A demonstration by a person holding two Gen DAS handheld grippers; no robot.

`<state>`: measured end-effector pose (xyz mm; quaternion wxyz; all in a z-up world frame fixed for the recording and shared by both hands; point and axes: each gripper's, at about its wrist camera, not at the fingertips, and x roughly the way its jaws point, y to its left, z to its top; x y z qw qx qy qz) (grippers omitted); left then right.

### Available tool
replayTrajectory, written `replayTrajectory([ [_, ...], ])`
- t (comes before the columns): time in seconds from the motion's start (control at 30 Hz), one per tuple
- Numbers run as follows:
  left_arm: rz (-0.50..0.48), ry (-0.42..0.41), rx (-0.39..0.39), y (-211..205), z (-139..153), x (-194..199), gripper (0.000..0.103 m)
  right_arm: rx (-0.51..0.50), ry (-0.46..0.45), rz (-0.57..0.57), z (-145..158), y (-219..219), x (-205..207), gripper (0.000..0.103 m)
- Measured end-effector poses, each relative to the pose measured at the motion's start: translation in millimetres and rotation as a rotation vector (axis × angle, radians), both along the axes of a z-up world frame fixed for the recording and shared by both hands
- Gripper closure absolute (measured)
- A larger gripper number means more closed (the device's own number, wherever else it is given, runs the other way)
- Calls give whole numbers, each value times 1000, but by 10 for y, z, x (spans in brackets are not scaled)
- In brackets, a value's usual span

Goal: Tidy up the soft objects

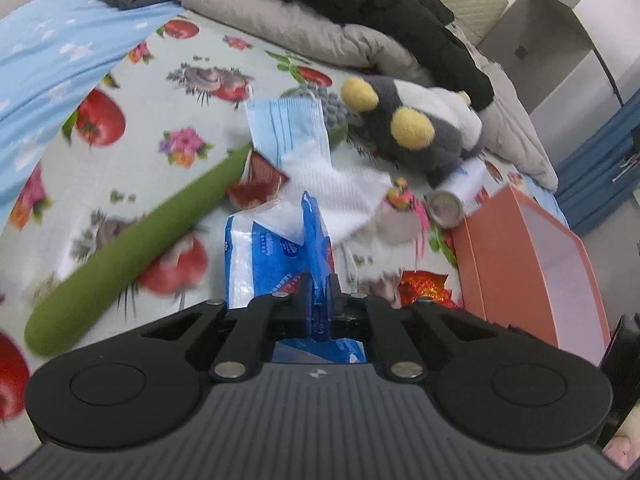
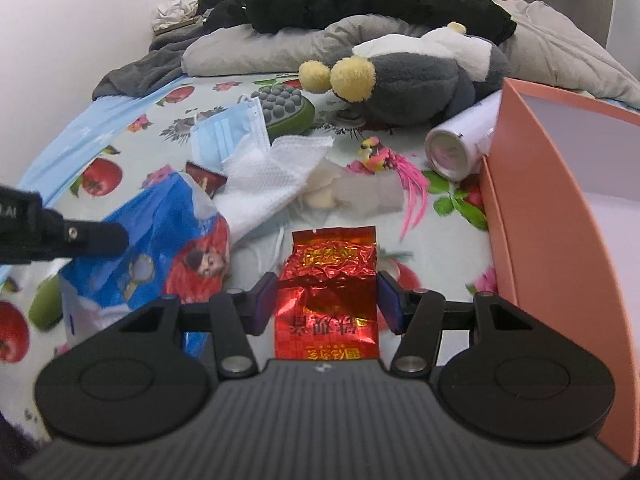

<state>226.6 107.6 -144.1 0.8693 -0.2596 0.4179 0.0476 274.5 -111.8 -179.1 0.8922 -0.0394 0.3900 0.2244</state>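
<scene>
Blue tissue pack [image 1: 280, 264]: pinched at its plastic edge in the left claw [image 1: 319, 292], just ahead of the wrist camera; the rest of the pack trails forward over the fruit-print bedsheet [image 1: 192, 60].
Left claw state: jaws pressed almost together on the thin blue wrapper.
Left claw pose: angled downward toward the bed; from the right wrist camera one of its black fingers [image 2: 100, 236] lies across the pack.
Red foil packet [image 2: 326, 280]: between the fingers of the right claw [image 2: 326, 300], lengthwise, its crumpled end pointing away.
Right claw state: jaws half spread, the blue pads at the packet's two sides; whether they press on it I cannot tell.
Right claw pose: tilted down at the bed.
Pink box [image 2: 532, 184]: open, just right of the right claw.
Plush toy [image 1: 420, 128]: beyond both claws, near the grey pillow [image 1: 280, 12].
</scene>
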Motion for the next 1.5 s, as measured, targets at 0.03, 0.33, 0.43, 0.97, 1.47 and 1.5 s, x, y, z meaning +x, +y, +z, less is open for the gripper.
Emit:
replayTrajectory([
  [0.03,-10,7,0,-30,-1,-76,96,-1,2,0,10,-20,-62,47],
  [0.33,-93,60,12,-223,-98,-599,96,-15,58,-2,-38,-161,-600,47],
  [0.43,-99,73,21,-249,-114,-732,95,-14,66,-3,-16,-190,-724,47],
  [0.97,-104,63,185,-454,-29,-908,26,-15,102,-7,-15,-330,-885,28],
  [1.47,-85,140,249,-657,23,-858,12,17,15,-6,38,-499,-1033,26],
  [1.5,-74,146,241,-632,3,-854,12,23,15,2,26,-483,-1028,26],
])
